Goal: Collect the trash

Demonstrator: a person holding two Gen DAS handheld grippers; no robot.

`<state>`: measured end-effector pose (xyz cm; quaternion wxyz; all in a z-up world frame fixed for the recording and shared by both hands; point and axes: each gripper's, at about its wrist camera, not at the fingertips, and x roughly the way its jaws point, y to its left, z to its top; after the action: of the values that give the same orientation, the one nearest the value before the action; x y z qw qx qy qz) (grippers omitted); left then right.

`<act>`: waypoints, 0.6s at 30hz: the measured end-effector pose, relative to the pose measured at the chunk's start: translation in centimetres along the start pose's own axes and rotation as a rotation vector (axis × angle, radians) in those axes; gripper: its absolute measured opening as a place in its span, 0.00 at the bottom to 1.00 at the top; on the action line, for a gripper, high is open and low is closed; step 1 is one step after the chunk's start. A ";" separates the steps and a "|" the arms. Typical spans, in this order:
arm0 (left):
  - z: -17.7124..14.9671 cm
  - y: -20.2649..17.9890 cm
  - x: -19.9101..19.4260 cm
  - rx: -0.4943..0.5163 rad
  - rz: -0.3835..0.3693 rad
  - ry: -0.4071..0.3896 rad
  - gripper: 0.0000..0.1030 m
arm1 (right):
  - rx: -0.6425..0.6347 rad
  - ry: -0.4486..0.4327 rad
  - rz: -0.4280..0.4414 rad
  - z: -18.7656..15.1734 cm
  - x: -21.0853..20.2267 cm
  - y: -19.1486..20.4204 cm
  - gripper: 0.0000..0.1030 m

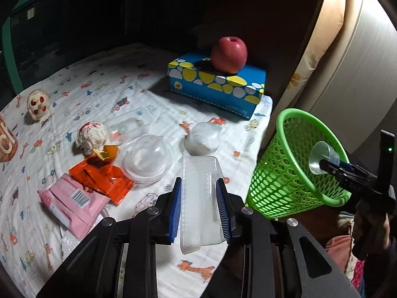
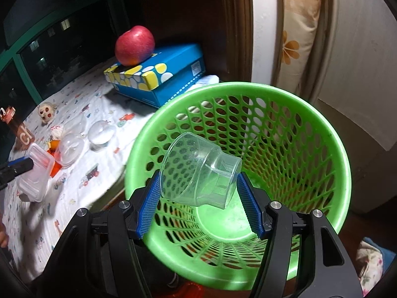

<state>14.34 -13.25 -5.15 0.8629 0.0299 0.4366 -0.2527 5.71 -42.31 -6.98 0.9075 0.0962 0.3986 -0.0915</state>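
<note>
Far left on the bed [image 1: 153, 79], printed sheet: orange bottle [image 1: 7, 139] at the frame edge, small round toy [image 1: 37, 103] beyond it. Next over, the trash cluster: pink wrapper [image 1: 74, 201] nearest me, orange wrapper [image 1: 104, 178] touching it, crumpled tissue [image 1: 90, 134] with a bit of orange peel [image 1: 109, 152] just behind. Then a clear dome lid [image 1: 146, 159], a clear rectangular box [image 1: 129, 126] behind it, and a clear cup [image 1: 203, 139] upside down to its right.

My left gripper [image 1: 199, 206]: clamped on a clear plastic tray [image 1: 201, 193], blue pads pressing both long sides, tray held above the sheet near the bed edge. Jaws read as holding steady on it.

Back right of the bed: blue tissue box [image 1: 218, 84], red apple [image 1: 229, 54] sitting on top.

Off the bed's right edge: green mesh basket [image 2: 310, 129], tilted toward me in the left view. Can't tell what's inside beyond the bare bottom.

My right gripper [image 2: 198, 188]: gripping a clear plastic cup [image 2: 201, 168] on its side, pads on both flanks, hanging over the basket mouth, inside the rim line as seen from the right wrist. Cup is not touching the basket.
</note>
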 end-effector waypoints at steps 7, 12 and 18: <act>2.4 -4.1 0.5 0.064 -0.097 -0.008 0.26 | 0.031 -0.003 -0.009 -0.2 -0.3 -1.7 0.69; 3.9 -8.2 1.4 0.129 -0.167 -0.008 0.26 | 0.038 -0.020 -0.023 -0.3 -1.3 -2.4 0.70; 5.1 -12.9 3.3 0.200 -0.221 0.018 0.26 | 0.052 -0.050 -0.043 -0.7 -2.9 -3.5 0.72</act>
<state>13.77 -27.18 -2.42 0.8185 0.0698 0.4178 -0.3881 2.42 -45.24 -5.69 0.9121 0.1089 0.3752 -0.1240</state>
